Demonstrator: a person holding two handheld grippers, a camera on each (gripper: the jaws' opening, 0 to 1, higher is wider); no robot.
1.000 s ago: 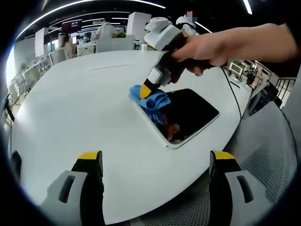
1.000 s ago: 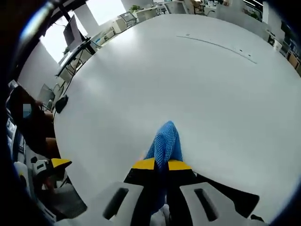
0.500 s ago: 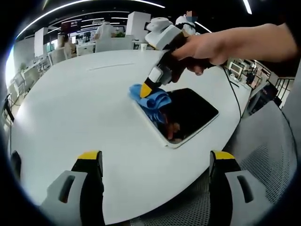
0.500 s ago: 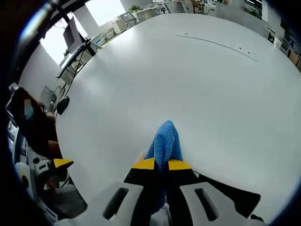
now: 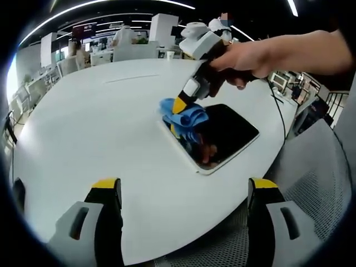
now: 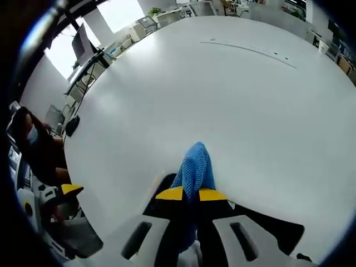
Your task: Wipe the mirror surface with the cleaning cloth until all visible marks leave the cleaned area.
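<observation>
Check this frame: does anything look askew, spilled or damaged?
Nothing stands out. The rectangular dark mirror lies flat on the round white table, near its edge. The right claw presses the crumpled blue cleaning cloth onto the mirror's far end. No spill or crack is visible.

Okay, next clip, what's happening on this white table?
A person is wiping a mirror that lies flat near the edge of a white table. The right claw, held in the person's hand, is shut on a blue cloth and presses it on the mirror's far end. The left claw is open, low over the table's near edge, holding nothing.
</observation>
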